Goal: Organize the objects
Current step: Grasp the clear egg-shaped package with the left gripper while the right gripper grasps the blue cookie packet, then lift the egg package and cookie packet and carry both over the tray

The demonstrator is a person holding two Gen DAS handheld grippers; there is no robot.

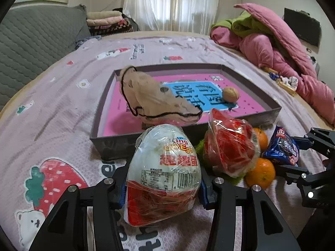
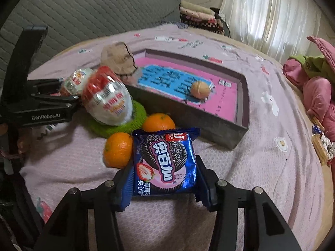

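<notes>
Between our left gripper (image 1: 163, 190) pads sits the egg (image 1: 163, 175); our right gripper (image 2: 165, 179) clamps the cookie pack (image 2: 165, 163). Both lie just short of the tray (image 1: 117, 146) ahead.

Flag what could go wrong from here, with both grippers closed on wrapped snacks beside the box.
1. The left gripper holds the wrapped egg by crinkly film; it might slip or rotate when lifted.
2. The right gripper pinches the cookie packet close beside two oranges; lifting could nudge them rolling.
3. The tan cloth drapes over the box wall, possibly snagging incoming items.
</notes>
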